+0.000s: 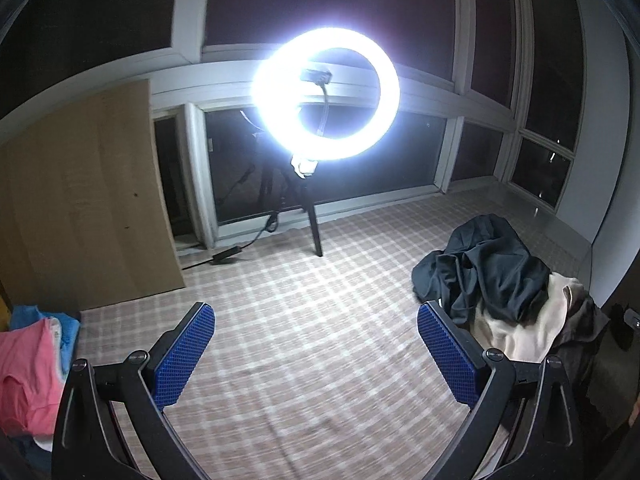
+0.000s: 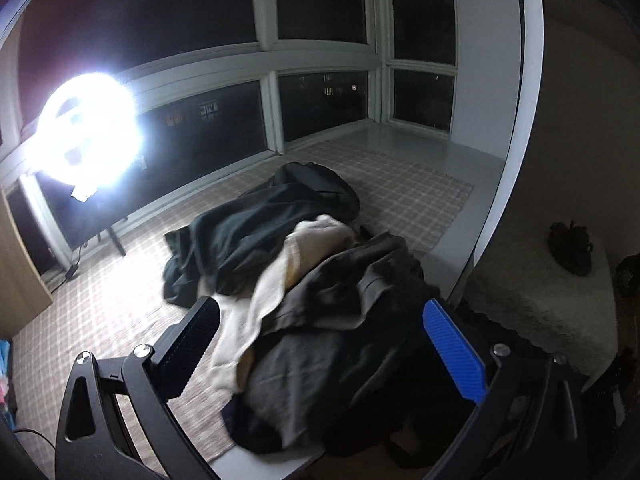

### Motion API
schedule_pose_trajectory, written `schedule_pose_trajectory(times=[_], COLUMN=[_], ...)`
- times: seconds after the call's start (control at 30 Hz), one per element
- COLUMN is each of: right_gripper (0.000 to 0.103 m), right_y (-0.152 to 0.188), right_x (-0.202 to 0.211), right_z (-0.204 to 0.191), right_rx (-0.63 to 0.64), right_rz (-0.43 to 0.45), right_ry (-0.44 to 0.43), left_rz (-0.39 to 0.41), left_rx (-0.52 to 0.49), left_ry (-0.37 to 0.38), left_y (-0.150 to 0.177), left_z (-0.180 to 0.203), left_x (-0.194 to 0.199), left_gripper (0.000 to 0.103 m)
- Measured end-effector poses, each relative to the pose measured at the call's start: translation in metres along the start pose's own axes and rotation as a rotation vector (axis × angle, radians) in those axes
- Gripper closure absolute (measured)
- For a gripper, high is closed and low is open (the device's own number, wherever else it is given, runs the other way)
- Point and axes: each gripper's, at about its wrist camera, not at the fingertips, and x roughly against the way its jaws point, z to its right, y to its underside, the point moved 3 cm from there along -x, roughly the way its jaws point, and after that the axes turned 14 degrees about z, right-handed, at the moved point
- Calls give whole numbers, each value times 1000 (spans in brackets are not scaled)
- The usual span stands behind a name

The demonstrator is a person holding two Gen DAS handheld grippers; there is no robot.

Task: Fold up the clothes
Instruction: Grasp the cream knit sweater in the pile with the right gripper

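We log the checked woven mat (image 1: 304, 320) as the work surface: flat, pale plaid, bare in its middle. The heap of unfolded clothes (image 2: 304, 280) sits on its right side: a dark green-black garment (image 2: 256, 232) draped on top at the far end, a cream garment (image 2: 276, 280) through the middle, a grey-brown garment (image 2: 360, 288) nearest, all soft and crumpled. A pink garment (image 1: 28, 376) over blue cloth lies at the left edge. Ring light (image 1: 326, 94) glares ahead.

Left claw (image 1: 316, 354) spread wide, empty, over bare mat. Right claw (image 2: 320, 350) spread wide, empty, above the heap.

Our judgement: picking stage. Next move calls for pinching one garment and laying it flat.
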Motion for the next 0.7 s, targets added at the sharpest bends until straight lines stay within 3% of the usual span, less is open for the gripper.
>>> schedule_pose_trajectory(times=[0.27, 0.57, 0.63, 0.7], right_gripper=[2, 2, 22, 58], right_y=[-15, 16, 21, 18], right_x=[-96, -205, -214, -214], right_z=[2, -10, -13, -14], right_rx=[153, 246, 230, 205], right_rz=[-78, -303, -324, -327], right_ry=[-127, -240, -292, -329], left_rz=[-8, -41, -51, -60], left_rx=[-20, 14, 24, 31], left_ry=[-26, -147, -171, -192], left_y=[-2, 9, 12, 15], left_z=[47, 47, 43, 39], left_x=[-23, -25, -24, -22], left_gripper=[1, 1, 1, 1])
